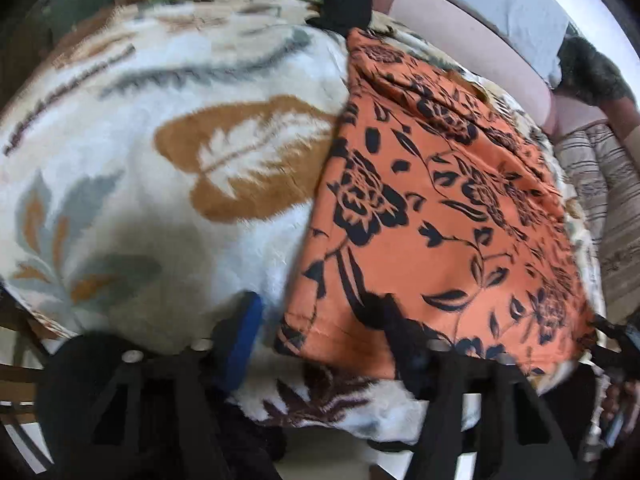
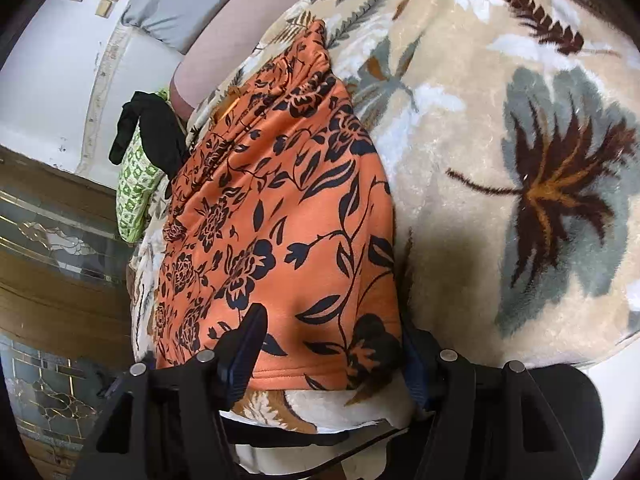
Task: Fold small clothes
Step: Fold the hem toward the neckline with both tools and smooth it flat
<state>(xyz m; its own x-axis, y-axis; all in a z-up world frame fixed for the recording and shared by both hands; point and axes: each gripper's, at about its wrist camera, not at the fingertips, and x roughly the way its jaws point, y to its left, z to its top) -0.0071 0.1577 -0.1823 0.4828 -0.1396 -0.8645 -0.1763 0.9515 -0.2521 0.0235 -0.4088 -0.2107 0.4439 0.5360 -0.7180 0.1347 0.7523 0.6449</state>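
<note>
Early stage, I'd judge: the orange garment with black floral print (image 1: 432,208) lies spread in a long strip on the cream fleece blanket with a leaf pattern (image 1: 168,128), no crosswise fold visible yet. Left gripper (image 1: 320,340) and right gripper (image 2: 332,344) sit at its near hem, fingers apart, straddling the corners, not clamped.

Left gripper (image 1: 320,344): black plastic arms w/ triangle holes, round silver screws just behind the jaws, blue pads on the fingers (image 1: 242,344). Right gripper (image 2: 332,352): same black frame, silver screws behind the jaws, dark blue ribbed pads. Both look alike.
</note>
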